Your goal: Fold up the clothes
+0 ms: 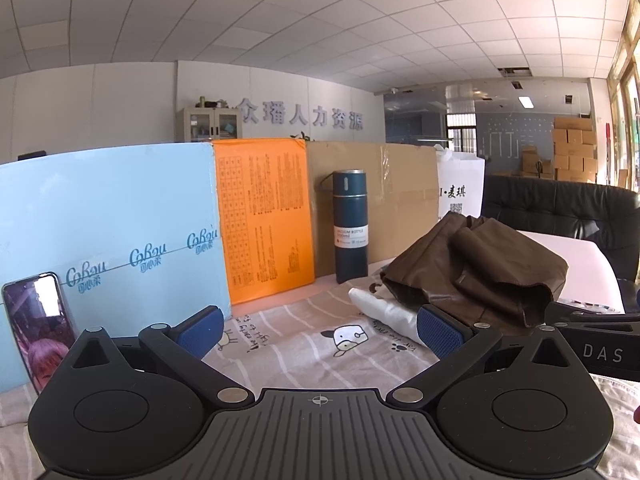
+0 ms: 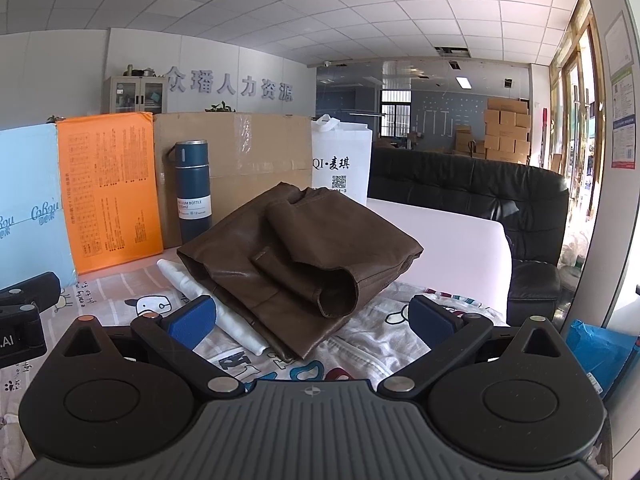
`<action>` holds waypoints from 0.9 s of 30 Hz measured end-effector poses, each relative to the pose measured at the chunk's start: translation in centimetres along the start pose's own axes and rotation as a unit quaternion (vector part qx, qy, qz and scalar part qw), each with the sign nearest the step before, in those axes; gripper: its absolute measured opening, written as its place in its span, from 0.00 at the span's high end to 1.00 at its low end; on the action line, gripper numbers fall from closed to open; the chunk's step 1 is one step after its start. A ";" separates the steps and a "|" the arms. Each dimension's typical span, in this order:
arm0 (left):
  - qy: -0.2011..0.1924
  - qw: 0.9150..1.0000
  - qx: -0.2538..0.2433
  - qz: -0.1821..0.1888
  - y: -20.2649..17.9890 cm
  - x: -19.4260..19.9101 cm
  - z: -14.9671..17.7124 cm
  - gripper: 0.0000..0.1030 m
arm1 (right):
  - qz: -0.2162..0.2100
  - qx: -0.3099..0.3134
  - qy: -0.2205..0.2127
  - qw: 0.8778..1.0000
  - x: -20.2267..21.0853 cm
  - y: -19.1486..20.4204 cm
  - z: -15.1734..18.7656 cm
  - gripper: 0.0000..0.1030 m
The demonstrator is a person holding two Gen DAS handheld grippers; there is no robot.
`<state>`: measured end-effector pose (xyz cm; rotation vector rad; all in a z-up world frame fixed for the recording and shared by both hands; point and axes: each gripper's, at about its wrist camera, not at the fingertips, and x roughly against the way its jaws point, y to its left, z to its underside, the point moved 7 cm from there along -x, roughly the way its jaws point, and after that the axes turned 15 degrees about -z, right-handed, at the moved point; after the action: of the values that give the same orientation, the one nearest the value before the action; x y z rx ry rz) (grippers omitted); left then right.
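A folded brown leather-like jacket (image 2: 304, 248) lies on the table on top of a white garment (image 2: 236, 320), one sleeve cuff facing me. It also shows in the left wrist view (image 1: 480, 272), to the right. My right gripper (image 2: 314, 318) is open and empty, its blue pads either side of the jacket's near edge, just short of it. My left gripper (image 1: 320, 330) is open and empty, left of the jacket over a cartoon-printed cloth (image 1: 312, 344). The right gripper's body (image 1: 592, 336) shows at the right edge of the left wrist view.
A dark blue vacuum bottle (image 2: 194, 192) stands behind the jacket. Upright light blue (image 1: 108, 228), orange (image 1: 264, 220) and cardboard (image 2: 240, 168) boxes line the back. A phone (image 1: 40, 324) leans at left. A white bag (image 2: 342, 160) and a black sofa (image 2: 480, 200) stand at right.
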<state>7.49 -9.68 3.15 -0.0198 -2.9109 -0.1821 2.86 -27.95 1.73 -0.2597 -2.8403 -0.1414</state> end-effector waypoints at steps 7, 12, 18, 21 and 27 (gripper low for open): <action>0.001 1.000 -0.001 -0.001 0.0 -0.1 0.1 0.00 | 0.006 -0.013 0.000 1.000 -0.3 -0.4 0.0 0.00; 0.000 1.000 -0.001 0.000 -0.1 0.0 0.0 0.00 | 0.012 -0.025 -0.005 1.000 -0.3 -0.9 0.0 0.00; -0.001 1.000 -0.002 0.001 -0.1 0.0 0.0 0.00 | 0.014 -0.027 -0.005 1.000 -0.3 -1.1 -0.1 0.00; -0.001 1.000 -0.002 0.001 -0.1 0.0 0.0 0.00 | 0.013 -0.027 -0.004 1.000 -0.4 -1.0 0.0 0.00; -0.001 1.000 -0.003 0.001 -0.1 0.1 0.0 0.00 | 0.012 -0.026 -0.003 1.000 -0.4 -1.0 0.1 0.00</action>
<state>7.41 -9.76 3.13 -0.0247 -2.9123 -0.1895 3.06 -28.95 1.46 -0.3063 -2.8404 -0.2111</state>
